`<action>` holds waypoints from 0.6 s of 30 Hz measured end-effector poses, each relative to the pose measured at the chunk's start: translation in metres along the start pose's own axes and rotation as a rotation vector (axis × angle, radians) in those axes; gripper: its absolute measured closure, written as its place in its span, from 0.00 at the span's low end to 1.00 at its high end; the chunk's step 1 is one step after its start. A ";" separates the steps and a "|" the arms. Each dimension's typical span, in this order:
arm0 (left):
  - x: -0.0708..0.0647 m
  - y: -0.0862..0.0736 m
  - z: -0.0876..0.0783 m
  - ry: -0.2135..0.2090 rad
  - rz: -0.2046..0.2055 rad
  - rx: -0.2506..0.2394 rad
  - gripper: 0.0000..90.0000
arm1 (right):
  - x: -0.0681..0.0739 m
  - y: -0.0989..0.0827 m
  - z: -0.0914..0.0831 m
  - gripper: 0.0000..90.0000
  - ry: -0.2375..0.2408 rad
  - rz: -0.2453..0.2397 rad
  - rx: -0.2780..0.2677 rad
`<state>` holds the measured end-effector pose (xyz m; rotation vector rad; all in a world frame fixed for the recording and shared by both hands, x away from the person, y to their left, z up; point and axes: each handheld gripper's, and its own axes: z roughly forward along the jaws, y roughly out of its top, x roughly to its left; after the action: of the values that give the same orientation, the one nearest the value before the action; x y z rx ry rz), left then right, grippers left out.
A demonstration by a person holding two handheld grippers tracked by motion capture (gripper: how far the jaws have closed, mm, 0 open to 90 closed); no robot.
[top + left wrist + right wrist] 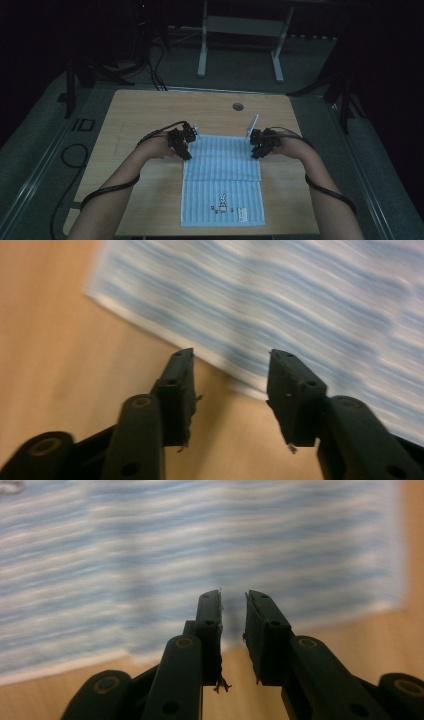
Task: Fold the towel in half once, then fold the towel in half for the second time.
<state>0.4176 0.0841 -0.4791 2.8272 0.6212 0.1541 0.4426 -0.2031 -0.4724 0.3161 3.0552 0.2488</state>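
Observation:
A light blue striped towel [222,192] lies flat on the wooden table [145,115], its far half folded over the near half; a small rabbit print and a label show near its front edge. My left gripper [187,154] hovers at the folded layer's left edge. Its jaws stand open with nothing between them, above the towel [280,295] border. At the right edge of that layer is my right gripper [255,153]. Its jaws are a narrow gap apart and empty, just over the towel [200,545] hem. Both gripper views are blurred.
A round cable hole [238,106] sits in the table's far middle. Bare wood flanks the towel on both sides. Beyond the table stands a white desk frame [202,50], and black cables [75,155] lie on the floor at the left.

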 end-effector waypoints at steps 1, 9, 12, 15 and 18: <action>0.010 0.004 -0.001 0.015 -0.007 -0.021 0.59 | -0.007 0.001 -0.002 0.78 -0.019 0.012 -0.004; 0.046 0.023 0.016 0.077 -0.049 -0.017 0.57 | -0.052 0.006 0.005 0.68 -0.098 0.076 -0.008; 0.057 0.029 0.026 0.096 -0.068 0.002 0.54 | -0.060 0.011 0.011 0.67 -0.102 0.077 0.016; 0.066 0.033 0.037 0.088 -0.094 0.009 0.54 | -0.067 0.012 0.019 0.66 -0.109 0.090 0.017; 0.072 0.035 0.045 0.081 -0.105 0.013 0.53 | -0.072 0.010 0.029 0.64 -0.090 0.117 0.007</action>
<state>0.5034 0.0748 -0.5097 2.8039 0.7892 0.2474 0.5171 -0.2039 -0.4967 0.4941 2.9537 0.2236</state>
